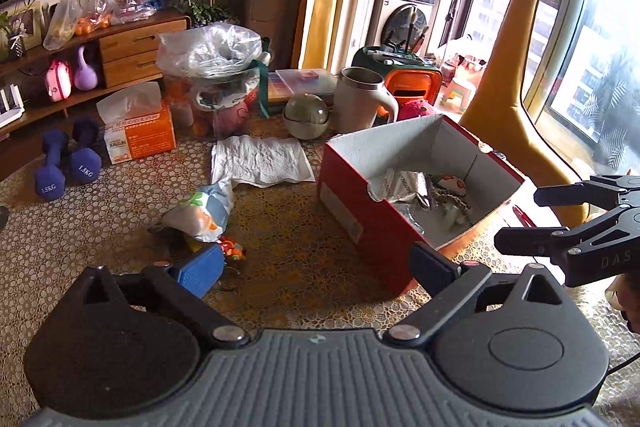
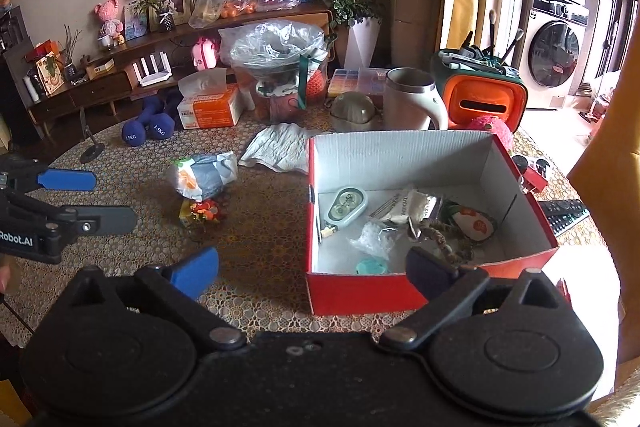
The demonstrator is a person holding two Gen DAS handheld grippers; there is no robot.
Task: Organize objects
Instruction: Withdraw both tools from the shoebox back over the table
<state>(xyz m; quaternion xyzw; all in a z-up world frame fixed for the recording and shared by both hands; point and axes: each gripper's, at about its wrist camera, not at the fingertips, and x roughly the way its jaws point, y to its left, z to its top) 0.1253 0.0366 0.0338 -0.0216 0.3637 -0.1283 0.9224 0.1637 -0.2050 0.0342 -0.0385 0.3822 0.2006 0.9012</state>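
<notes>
Both the left tool point(image 1: 316, 265) and right tool point(image 2: 312, 269) stand wide and empty, while the crumpled white-blue-orange plastic snack packet point(image 2: 204, 177), left of centre on the desk point(image 2: 260, 227) beside the red cardboard box point(image 2: 360, 291), appears light, soft and crinkly, best pinched across its bunched middle.

Red box point(image 2: 360, 291), white inside; blue dumbbells point(image 2: 148, 133); orange tissue pack point(image 1: 140, 139).
</notes>
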